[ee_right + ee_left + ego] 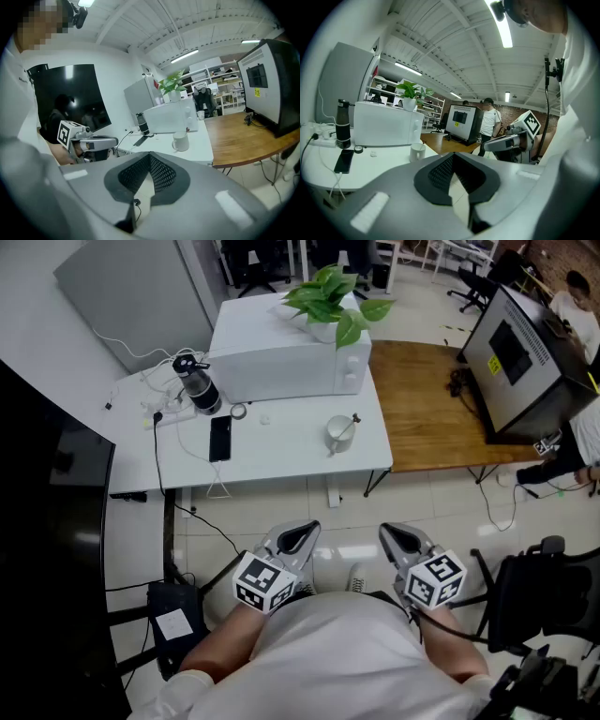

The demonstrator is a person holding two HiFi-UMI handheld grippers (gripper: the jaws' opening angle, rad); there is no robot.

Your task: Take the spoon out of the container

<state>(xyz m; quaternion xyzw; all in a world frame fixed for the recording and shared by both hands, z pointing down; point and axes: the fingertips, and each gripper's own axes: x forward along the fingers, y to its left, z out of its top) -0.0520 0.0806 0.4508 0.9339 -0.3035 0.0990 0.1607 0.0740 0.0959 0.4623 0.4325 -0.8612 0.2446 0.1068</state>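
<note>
A white mug point(338, 434) stands on the white table point(281, 451) near its right front, with a spoon point(352, 424) leaning out of it. The mug also shows in the left gripper view point(417, 152) and the right gripper view point(180, 140). My left gripper point(305, 532) and right gripper point(398, 535) are held close to my body over the floor, well short of the table. Both have their jaws together with nothing between them. Each gripper sees the other beside it: the right gripper point(506, 142) and the left gripper point(101, 142).
A white microwave point(286, 352) with a plant point(328, 301) on top fills the table's back. A dark bottle point(197, 385), cables and a black phone point(220, 439) lie at the left. A wooden table point(431, 409) and a black screen point(525, 362) stand to the right, a chair point(544, 596) beside me.
</note>
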